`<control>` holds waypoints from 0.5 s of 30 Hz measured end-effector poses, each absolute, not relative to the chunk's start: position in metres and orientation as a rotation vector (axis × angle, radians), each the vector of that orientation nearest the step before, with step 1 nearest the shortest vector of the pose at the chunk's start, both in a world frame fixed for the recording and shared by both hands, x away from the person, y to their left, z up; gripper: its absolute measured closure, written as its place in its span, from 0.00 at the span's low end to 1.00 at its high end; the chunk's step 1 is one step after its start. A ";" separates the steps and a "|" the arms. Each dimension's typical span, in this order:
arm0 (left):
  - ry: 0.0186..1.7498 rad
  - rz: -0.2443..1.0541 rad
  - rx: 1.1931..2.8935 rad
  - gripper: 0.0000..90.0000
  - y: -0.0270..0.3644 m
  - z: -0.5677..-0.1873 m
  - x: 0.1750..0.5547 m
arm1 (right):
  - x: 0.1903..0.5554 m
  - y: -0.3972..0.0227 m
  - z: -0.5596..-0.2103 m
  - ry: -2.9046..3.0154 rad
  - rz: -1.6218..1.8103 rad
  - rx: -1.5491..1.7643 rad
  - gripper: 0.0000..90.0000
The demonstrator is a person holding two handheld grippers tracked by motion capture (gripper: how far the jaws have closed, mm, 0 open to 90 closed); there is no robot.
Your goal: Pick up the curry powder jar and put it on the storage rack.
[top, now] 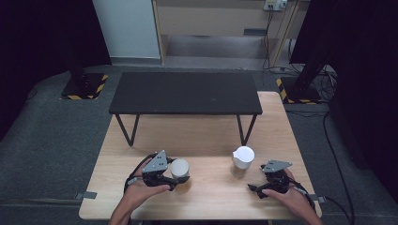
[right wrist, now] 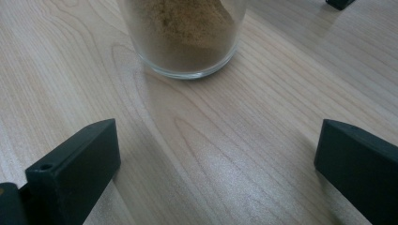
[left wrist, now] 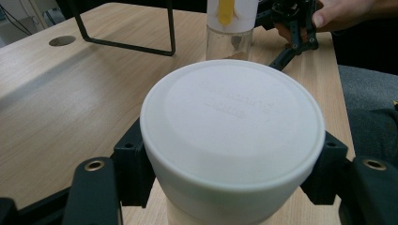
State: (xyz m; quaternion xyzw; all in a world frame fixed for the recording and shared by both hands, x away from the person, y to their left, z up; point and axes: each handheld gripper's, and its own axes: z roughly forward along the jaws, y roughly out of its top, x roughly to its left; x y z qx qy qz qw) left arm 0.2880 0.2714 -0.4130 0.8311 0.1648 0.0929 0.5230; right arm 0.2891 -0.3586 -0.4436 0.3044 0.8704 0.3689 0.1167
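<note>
Okay, I've got the left gripper [top: 174,179] wrapped around the white-lidded jar [top: 179,168], low and left of centre in the high view. In the left gripper view the jaws press against both sides of the jar just under its lid [left wrist: 232,122], which sits close in the lower middle of the frame, so I call that a firm pinch. I judge the grasp step as done on this side.

Over on the right, the right gripper [top: 256,190] rests on the counter [top: 206,131] at the lower right of the high view, and its jaws stand spread wide with bare wood between them. Ahead of them, at the top of the right gripper view, I see the glass jar [right wrist: 185,37] with a brownish powder [right wrist: 187,21] in it. From above, the same jar wears a white cap [top: 243,154] and stands a little right of centre, just beside the right gripper but apart from it.

So, by my reckoning, I'm early in the job: one jar is held, the other is untouched and capped. Left to do, I judge, is closing the right jaws on the glass jar, then whatever opening or pouring follows. The black stand [top: 185,93] in the upper middle carries nothing.
</note>
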 end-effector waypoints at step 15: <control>0.394 0.242 1.980 0.36 0.280 -0.405 0.284 | 0.289 -0.359 -0.444 2.548 1.080 0.892 0.01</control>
